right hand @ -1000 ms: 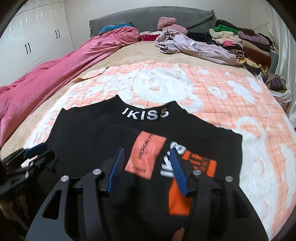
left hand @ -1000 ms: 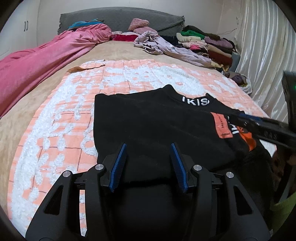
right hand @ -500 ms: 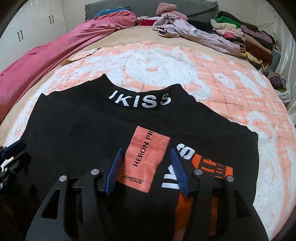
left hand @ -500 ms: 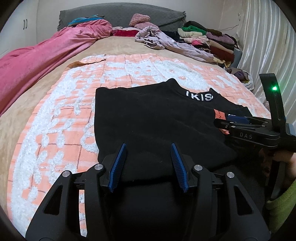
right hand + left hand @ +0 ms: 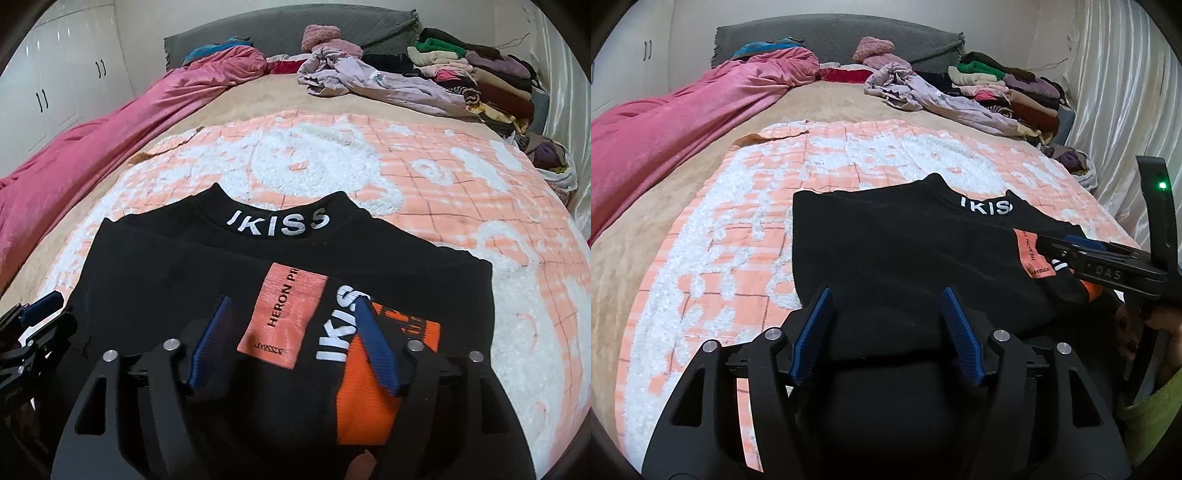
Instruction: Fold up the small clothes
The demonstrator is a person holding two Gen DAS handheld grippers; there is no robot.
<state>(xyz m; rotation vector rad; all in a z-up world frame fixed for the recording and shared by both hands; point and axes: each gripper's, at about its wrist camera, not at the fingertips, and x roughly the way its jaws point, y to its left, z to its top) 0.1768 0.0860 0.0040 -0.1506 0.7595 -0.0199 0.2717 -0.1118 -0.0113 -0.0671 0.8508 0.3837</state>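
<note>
**Both grippers poised at the near hem of the black top**

Left gripper (image 5: pixel 886 332) is yours to watch first: its blue-padded fingers stand spread with nothing between them, poised over the near edge of the black knit top with the white "IKISS" collar lettering (image 5: pixel 905 258). Your right gripper (image 5: pixel 291 339) is likewise spread, holding nothing, its fingers straddling the orange rectangular patch (image 5: pixel 282 314) and the white and orange print just to its right.

The top lies flat directly ahead of both grippers, collar at the far end, hem nearest you and running under the tool bodies. It looks already narrowed, with straight left and right edges and no sleeve showing, so you seem to be between folds: the sides look done, and the bottom-to-collar fold is probably next. Whether either gripper touches the cloth cannot be told.

For that move you would need each gripper to pinch the hem near its own corner, lift together, and carry the edge forward towards the collar, keeping the hem level so the layers do not skew.

Under the top is the orange-and-white tufted blanket (image 5: pixel 424 177), spreading ahead and to both sides. Further ahead and to the left lies a crumpled pink velvet cover (image 5: pixel 683 129); far ahead and right sits a heap of mixed clothes (image 5: pixel 461 77).
</note>
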